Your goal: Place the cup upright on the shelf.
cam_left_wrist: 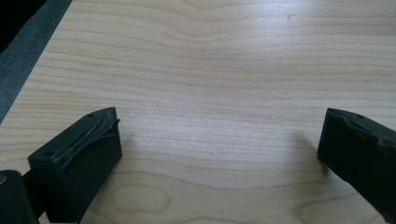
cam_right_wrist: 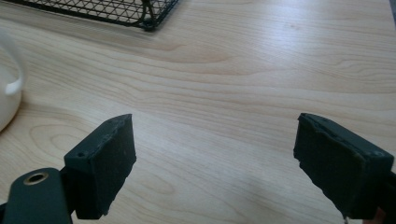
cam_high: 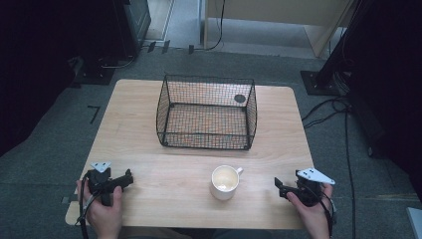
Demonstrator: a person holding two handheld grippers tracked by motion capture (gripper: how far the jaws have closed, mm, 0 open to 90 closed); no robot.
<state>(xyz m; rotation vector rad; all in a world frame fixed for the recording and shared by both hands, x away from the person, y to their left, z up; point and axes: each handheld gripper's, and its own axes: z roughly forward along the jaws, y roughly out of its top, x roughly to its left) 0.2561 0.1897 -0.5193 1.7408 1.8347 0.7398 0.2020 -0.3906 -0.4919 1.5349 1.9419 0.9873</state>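
A white mug (cam_high: pixel 225 181) stands upright near the table's front edge, its handle toward the back right; its edge and handle (cam_right_wrist: pixel 8 88) show at the left of the right gripper view. A black wire basket (cam_high: pixel 206 112) sits at the table's middle back, holding nothing I can see. My left gripper (cam_high: pixel 128 178) rests at the front left, open, jaws wide over bare wood (cam_left_wrist: pixel 219 135). My right gripper (cam_high: pixel 278 186) rests at the front right, open, nothing between its jaws (cam_right_wrist: pixel 215 154). Each is held by a hand.
The light wooden table (cam_high: pixel 149 149) stands on grey carpet. A basket corner (cam_right_wrist: pixel 149 18) shows at the top of the right gripper view. Black stands and cables (cam_high: pixel 328 107) lie on the floor to the right; dark equipment sits at the back left.
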